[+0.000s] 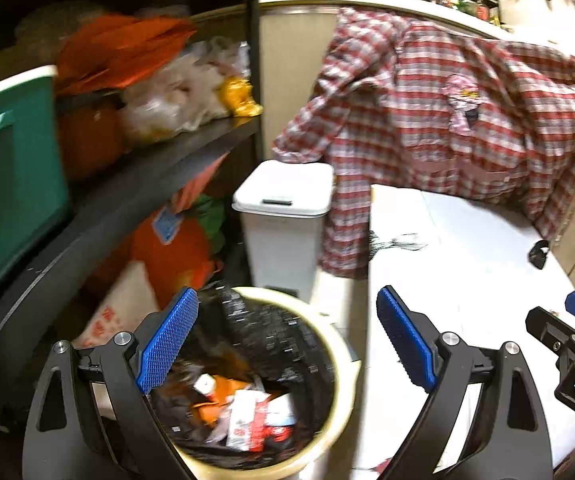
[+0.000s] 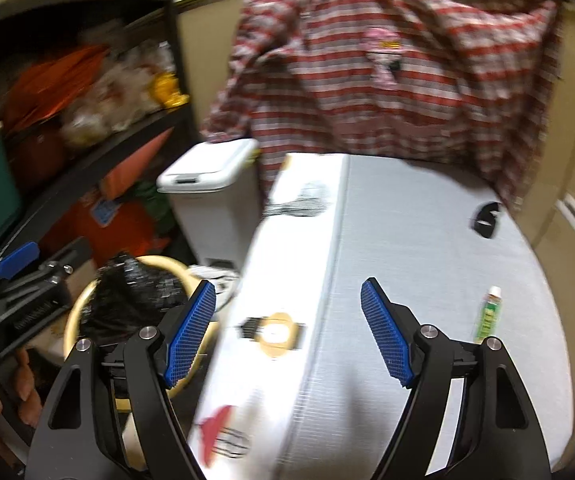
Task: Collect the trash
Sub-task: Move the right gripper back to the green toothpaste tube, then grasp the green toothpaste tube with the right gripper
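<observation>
In the left wrist view my left gripper [image 1: 285, 340] is open and empty, hanging over a cream bin [image 1: 343, 380] lined with a black bag. Red-and-white wrappers [image 1: 255, 420] and orange scraps lie in the bin. My right gripper [image 2: 287, 336] is open too, with nothing between its blue pads, above a white printed surface [image 2: 407, 240]. On that surface lie a small green tube [image 2: 487, 316] at the right and a black scrap [image 2: 487, 218] farther back. The bin [image 2: 77, 312] shows at the left of the right wrist view, with the left gripper [image 2: 35, 266] over it.
A white lidded pedal bin [image 1: 283, 192] stands behind the cream bin. A red plaid shirt [image 1: 447, 120] hangs over the counter edge onto the white surface. At the left, dark shelves [image 1: 159, 160] hold a green crate [image 1: 11, 184] and orange bags. The right gripper [image 1: 567, 320] shows at the right edge.
</observation>
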